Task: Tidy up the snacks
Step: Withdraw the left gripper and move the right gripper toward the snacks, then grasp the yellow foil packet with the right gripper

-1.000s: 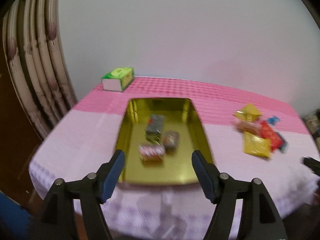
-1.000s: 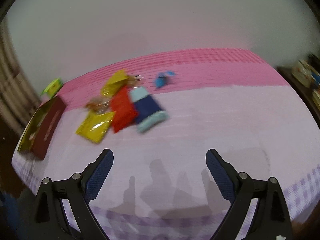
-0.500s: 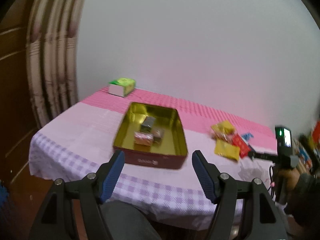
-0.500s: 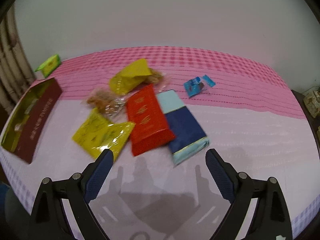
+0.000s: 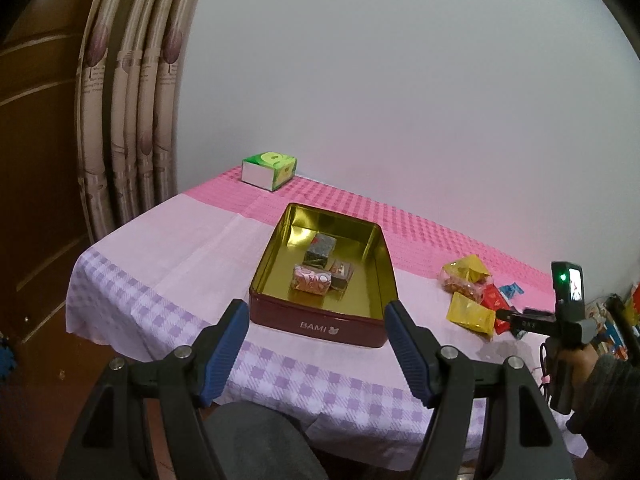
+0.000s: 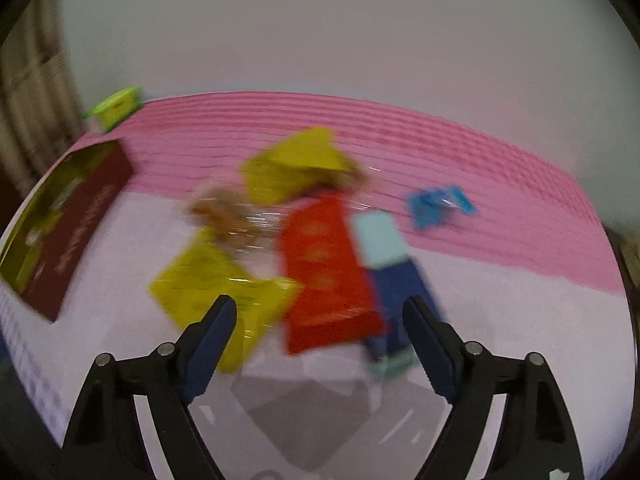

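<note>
A maroon tin [image 5: 316, 326] with a gold inside holds three small wrapped snacks [image 5: 312, 279]. My left gripper [image 5: 316, 312] hovers open in front of it, off the table's near edge, with nothing between its fingers. To the right lies a heap of snack packets [image 5: 468, 314], with my right gripper [image 5: 516, 322] reaching over it. In the blurred right wrist view, my right gripper [image 6: 318, 308] is closing above a red packet [image 6: 324, 272], and its pads do not press on it. Around the red packet lie a yellow packet [image 6: 208, 280], a blue packet [image 6: 392, 264] and a small blue wrapper [image 6: 438, 204].
A green box [image 5: 270, 164] stands at the table's far left corner by the wall. Curtains [image 5: 128, 120] and a wooden door fill the left side. A person's knee [image 5: 256, 440] is below the near table edge. The tin [image 6: 68, 224] lies left of the packets.
My left gripper drew back from over the tin to beyond the table's edge. My right gripper moved in over the packet heap, and its jaws narrowed.
</note>
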Demonstrator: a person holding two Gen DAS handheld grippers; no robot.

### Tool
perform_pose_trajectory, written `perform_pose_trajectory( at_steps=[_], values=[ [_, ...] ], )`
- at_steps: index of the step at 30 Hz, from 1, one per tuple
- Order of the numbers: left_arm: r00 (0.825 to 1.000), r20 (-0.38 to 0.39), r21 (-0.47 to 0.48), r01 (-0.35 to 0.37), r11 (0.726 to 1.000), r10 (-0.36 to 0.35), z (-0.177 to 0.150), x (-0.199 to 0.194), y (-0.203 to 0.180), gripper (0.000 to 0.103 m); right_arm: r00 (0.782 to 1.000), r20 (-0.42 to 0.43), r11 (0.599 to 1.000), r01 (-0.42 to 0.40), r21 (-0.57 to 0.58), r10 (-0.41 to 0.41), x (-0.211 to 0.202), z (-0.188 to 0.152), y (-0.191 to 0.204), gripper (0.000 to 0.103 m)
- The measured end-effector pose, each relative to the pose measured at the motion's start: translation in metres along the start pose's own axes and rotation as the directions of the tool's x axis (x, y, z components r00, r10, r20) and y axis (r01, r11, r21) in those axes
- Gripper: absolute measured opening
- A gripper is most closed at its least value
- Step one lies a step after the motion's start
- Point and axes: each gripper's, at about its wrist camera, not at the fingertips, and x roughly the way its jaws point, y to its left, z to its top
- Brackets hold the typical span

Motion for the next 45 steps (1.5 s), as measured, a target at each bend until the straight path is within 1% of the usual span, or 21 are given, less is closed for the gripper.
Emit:
perform_pose_trajectory(
  at_steps=[3, 5, 8, 11, 13, 15, 19, 26, 28, 29, 30, 34, 35, 36, 37, 38, 39, 40, 42, 44, 45],
  values=[
    [1.000, -0.003, -0.002, 0.003, 1.000, -0.003, 0.000, 0.001, 0.000, 0.072, 0.999, -0.020, 0.992, -0.052, -0.119, 0.050, 0.005, 0.002, 0.031, 0.081],
    [1.000, -0.009, -0.002, 0.006, 1.000, -0.006, -0.001, 0.002, 0.000, 0.072, 0.998, -0.046, 0.985, -0.053, -0.166, 0.045, 0.013, 0.003, 0.043, 0.081],
    [1.000, -0.014, 0.003, 0.010, 1.000, -0.010, -0.002, 0.002, -0.001, 0.072, 0.993, -0.099, 0.979, -0.084, -0.186, 0.066, 0.034, 0.004, 0.050, 0.081],
    [1.000, -0.016, 0.005, 0.014, 1.000, -0.014, -0.002, 0.003, -0.001, 0.072, 0.992, -0.107, 0.974, -0.088, -0.210, 0.066, 0.044, 0.009, 0.054, 0.080],
    [1.000, -0.016, 0.001, 0.013, 1.000, -0.013, -0.001, 0.003, -0.001, 0.072, 0.986, -0.128, 0.974, -0.132, -0.181, 0.110, 0.049, 0.013, 0.053, 0.056],
    [1.000, -0.017, 0.000, 0.011, 1.000, -0.011, -0.001, 0.004, -0.002, 0.072, 0.983, -0.137, 0.973, -0.146, -0.177, 0.122, 0.049, 0.015, 0.055, 0.048],
    [1.000, -0.021, 0.003, 0.009, 1.000, -0.008, -0.001, 0.004, -0.003, 0.072, 0.990, -0.112, 0.969, -0.107, -0.221, 0.084, 0.037, 0.009, 0.063, 0.047],
    [1.000, -0.019, 0.010, 0.009, 1.000, -0.009, -0.003, 0.001, -0.005, 0.072, 0.998, 0.004, 0.983, -0.065, -0.174, 0.067, -0.014, 0.012, 0.064, 0.043],
    [1.000, -0.021, 0.011, 0.007, 1.000, -0.006, -0.004, 0.002, -0.006, 0.072, 0.998, 0.038, 0.985, -0.050, -0.164, 0.057, -0.030, 0.021, 0.063, 0.038],
    [1.000, -0.020, 0.008, 0.006, 1.000, -0.006, -0.003, 0.001, -0.005, 0.072, 0.997, 0.047, 0.986, -0.052, -0.157, 0.060, -0.037, 0.026, 0.063, 0.009],
    [1.000, -0.019, 0.005, 0.005, 1.000, -0.005, -0.003, 0.001, -0.005, 0.072, 0.997, 0.058, 0.987, -0.044, -0.154, 0.054, -0.044, 0.033, 0.063, 0.001],
    [1.000, -0.014, 0.003, 0.007, 1.000, -0.007, -0.003, -0.001, -0.005, 0.072, 0.994, 0.112, 0.985, 0.004, -0.174, 0.016, -0.071, 0.054, 0.067, 0.000],
    [1.000, -0.015, 0.003, 0.008, 1.000, -0.008, -0.003, -0.002, -0.005, 0.072, 0.995, 0.104, 0.983, 0.011, -0.183, 0.008, -0.072, 0.056, 0.067, 0.000],
    [1.000, -0.014, 0.003, 0.010, 1.000, -0.010, -0.003, -0.002, -0.005, 0.072, 0.997, 0.073, 0.985, -0.010, -0.171, 0.022, -0.068, 0.057, 0.064, 0.002],
    [1.000, -0.012, 0.004, 0.011, 1.000, -0.011, -0.003, -0.003, -0.005, 0.072, 0.998, 0.040, 0.990, -0.046, -0.136, 0.052, -0.064, 0.057, 0.057, 0.003],
    [1.000, -0.009, 0.005, 0.011, 1.000, -0.011, -0.003, -0.005, -0.006, 0.072, 0.997, 0.048, 0.993, -0.062, -0.099, 0.067, -0.063, 0.053, 0.049, 0.006],
    [1.000, -0.007, 0.007, 0.014, 1.000, -0.014, -0.003, -0.006, -0.006, 0.072, 0.996, 0.058, 0.996, -0.059, -0.073, 0.063, -0.064, 0.047, 0.044, 0.021],
    [1.000, -0.008, 0.009, 0.016, 1.000, -0.016, -0.004, -0.006, -0.007, 0.072, 0.997, 0.061, 0.998, -0.045, -0.038, 0.047, -0.062, 0.041, 0.036, 0.053],
    [1.000, -0.018, 0.020, 0.017, 1.000, -0.017, -0.006, -0.004, -0.009, 0.072, 0.997, 0.080, 1.000, -0.003, -0.011, 0.004, -0.054, 0.030, 0.027, 0.084],
    [0.999, -0.026, 0.023, 0.022, 0.999, -0.022, -0.007, -0.002, -0.010, 0.072, 0.997, 0.076, 0.999, 0.020, -0.047, -0.016, -0.042, 0.023, 0.029, 0.083],
    [0.999, -0.032, 0.028, 0.024, 0.999, -0.023, -0.007, 0.000, -0.010, 0.072, 0.998, 0.046, 0.996, 0.041, -0.080, -0.037, -0.028, 0.019, 0.032, 0.082]
  ],
)
